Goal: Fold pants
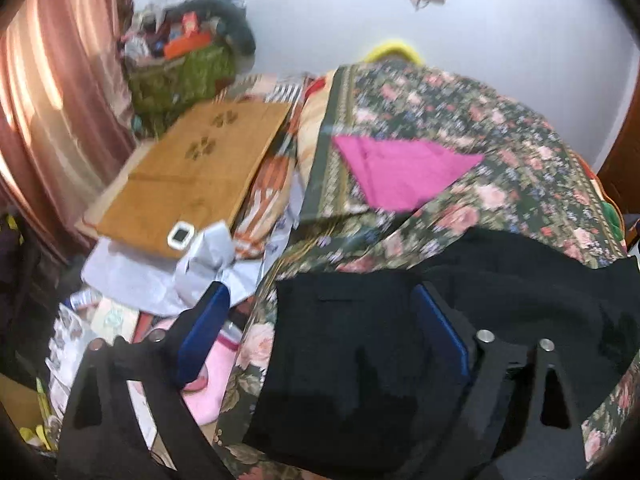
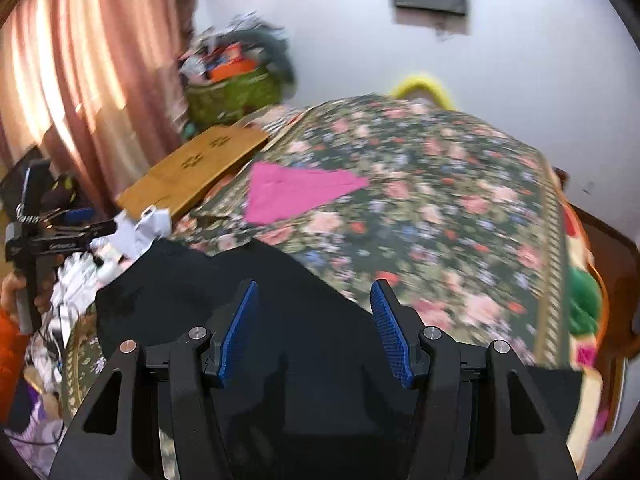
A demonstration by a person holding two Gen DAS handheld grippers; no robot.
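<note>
Black pants [image 1: 352, 360] lie on a floral bedspread [image 1: 460, 112] at the near edge of the bed. My left gripper [image 1: 324, 292] is open above the pants, one blue pad [image 1: 204, 328] off the cloth's left edge, the other over it. In the right wrist view the pants [image 2: 256, 280] spread under my right gripper [image 2: 314, 286], which is open and empty just above them. The left gripper [image 2: 60, 236] shows at far left, held by a hand.
A folded pink cloth [image 1: 400, 172] lies on the bedspread beyond the pants. A brown board [image 1: 192, 172], papers and a small white device [image 1: 181, 235] crowd the left. A full green basket [image 1: 180, 72] and curtain [image 1: 52, 100] stand behind.
</note>
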